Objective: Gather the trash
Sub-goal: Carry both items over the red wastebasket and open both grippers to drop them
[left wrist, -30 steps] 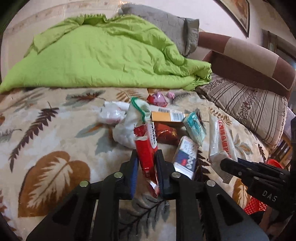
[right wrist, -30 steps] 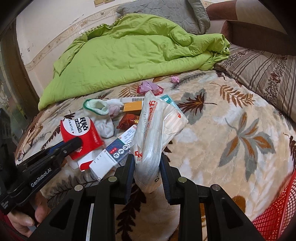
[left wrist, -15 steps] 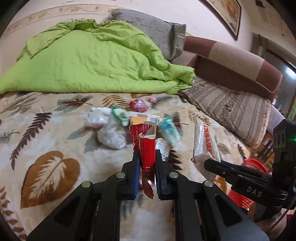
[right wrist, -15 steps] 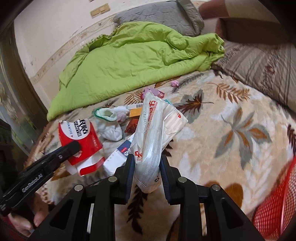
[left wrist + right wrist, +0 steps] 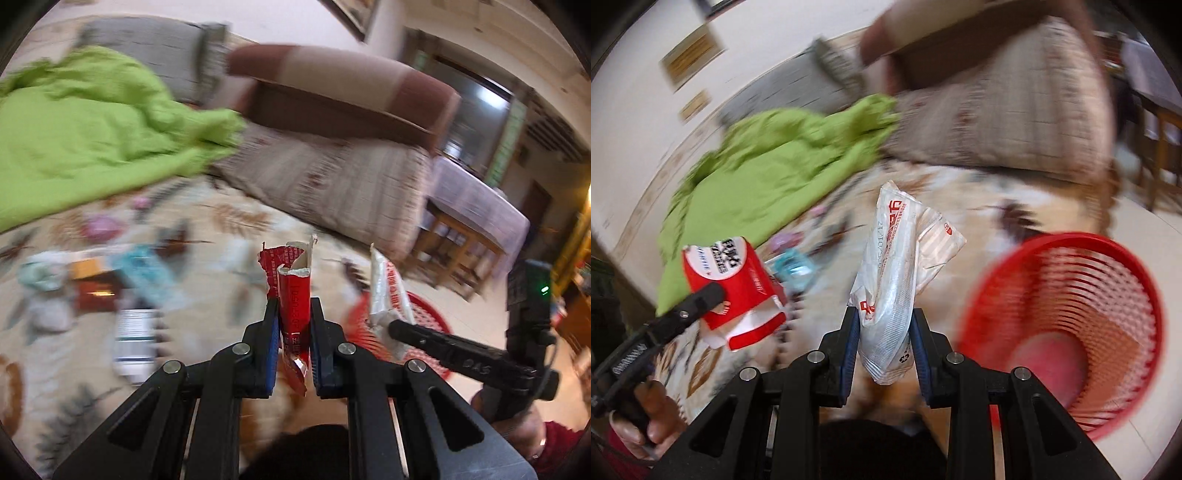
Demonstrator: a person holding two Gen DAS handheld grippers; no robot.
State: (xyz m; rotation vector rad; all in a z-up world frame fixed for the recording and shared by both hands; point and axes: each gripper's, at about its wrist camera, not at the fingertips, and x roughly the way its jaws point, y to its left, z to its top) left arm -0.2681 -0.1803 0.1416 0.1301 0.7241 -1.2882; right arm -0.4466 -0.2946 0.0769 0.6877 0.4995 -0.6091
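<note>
- Red torn paper wrapper (image 5: pixel 293 306) clamped in left gripper (image 5: pixel 293 343), lifted above patterned bed cover (image 5: pixel 221 236); several scraps left there.
- White crinkled plastic bag (image 5: pixel 897 280) pinched in right gripper (image 5: pixel 884 350), beside red mesh basket (image 5: pixel 1067 321); not dropped yet.

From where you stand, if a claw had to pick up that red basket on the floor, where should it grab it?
Probably the top rim of the red basket, coming down from above with one finger inside and one outside. It stands upright with its mouth open, and the slatted wall is thin enough to pinch. The body looks far too wide to span. Both claws are full now: the right claw holds a white wrapper.
</note>
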